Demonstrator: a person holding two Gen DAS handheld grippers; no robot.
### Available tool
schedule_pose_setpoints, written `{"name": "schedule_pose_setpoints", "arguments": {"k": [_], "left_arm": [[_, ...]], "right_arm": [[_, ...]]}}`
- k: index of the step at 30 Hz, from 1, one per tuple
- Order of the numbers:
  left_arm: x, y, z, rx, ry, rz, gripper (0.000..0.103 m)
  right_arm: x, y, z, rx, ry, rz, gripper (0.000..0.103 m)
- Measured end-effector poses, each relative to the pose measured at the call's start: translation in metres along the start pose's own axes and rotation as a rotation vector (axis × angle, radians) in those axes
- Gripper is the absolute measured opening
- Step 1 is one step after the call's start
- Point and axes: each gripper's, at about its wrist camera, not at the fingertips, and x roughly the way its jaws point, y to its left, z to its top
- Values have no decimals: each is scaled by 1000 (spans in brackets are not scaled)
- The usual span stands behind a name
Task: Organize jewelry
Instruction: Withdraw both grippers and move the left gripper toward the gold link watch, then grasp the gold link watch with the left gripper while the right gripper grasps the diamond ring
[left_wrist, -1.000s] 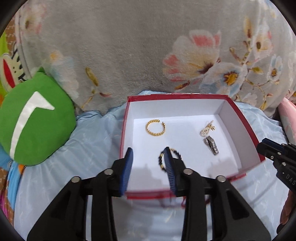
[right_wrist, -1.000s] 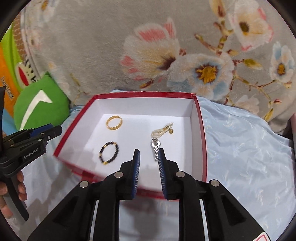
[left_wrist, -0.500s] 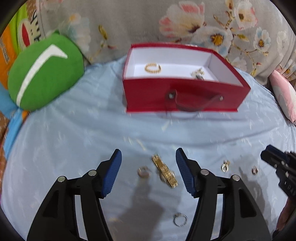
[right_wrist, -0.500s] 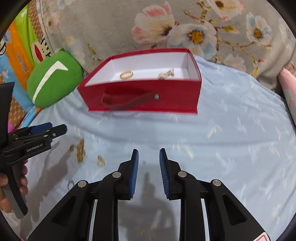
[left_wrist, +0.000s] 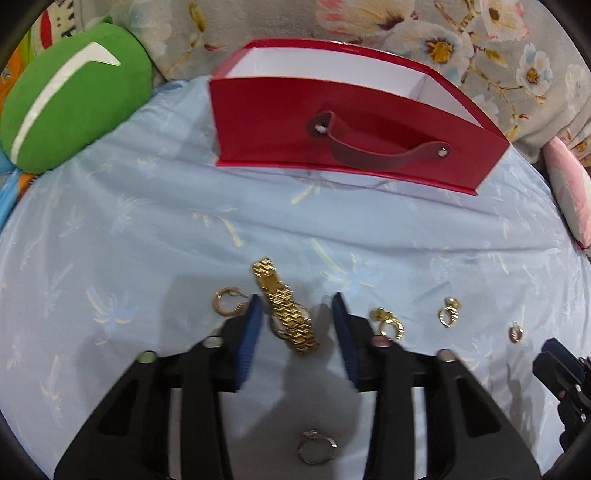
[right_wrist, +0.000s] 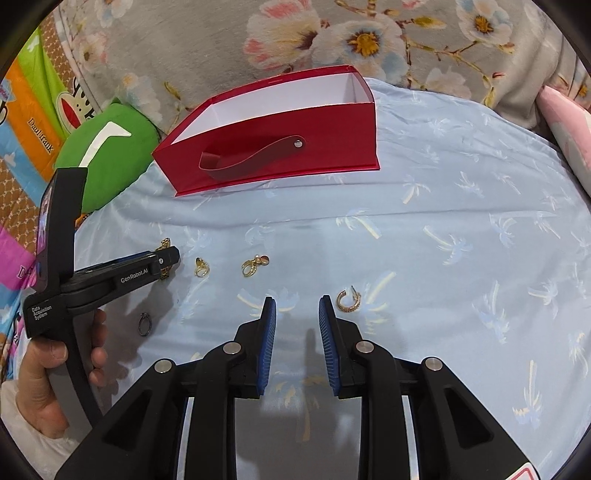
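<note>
A red box (left_wrist: 354, 125) with a white inside stands at the far side of the blue sheet; it also shows in the right wrist view (right_wrist: 273, 147). My left gripper (left_wrist: 295, 314) is open, its fingers on either side of a gold watch band (left_wrist: 286, 308) lying on the sheet. A gold hoop earring (left_wrist: 227, 301) lies left of it, gold rings (left_wrist: 388, 323) (left_wrist: 448, 314) to the right, a silver ring (left_wrist: 316, 446) nearer. My right gripper (right_wrist: 297, 317) is open and empty above the sheet, just left of a gold hoop earring (right_wrist: 349, 299).
A green cushion (left_wrist: 70, 92) lies at the far left. A floral blanket (left_wrist: 369, 26) rises behind the box. A pink pillow (left_wrist: 569, 184) lies at the right edge. More rings (right_wrist: 201, 267) (right_wrist: 253, 264) (right_wrist: 144, 324) lie on the sheet between both grippers.
Both grippers have pulled back from over the box and come down to the sheet. The left now straddles the gold watch band. The right gripper has opened wider.
</note>
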Motion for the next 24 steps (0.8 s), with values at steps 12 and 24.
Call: {"name": "schedule_pose_setpoints", "arguments": {"k": [12,24], "left_arm": [[-46,12,-5,-23,-72,-74,13],[-102,54,-22,-59,-139,-67,0]], "right_arm": [[7,-15,-5,25,24,-34,24],[6,52,-16,-94,54,109,24]]}}
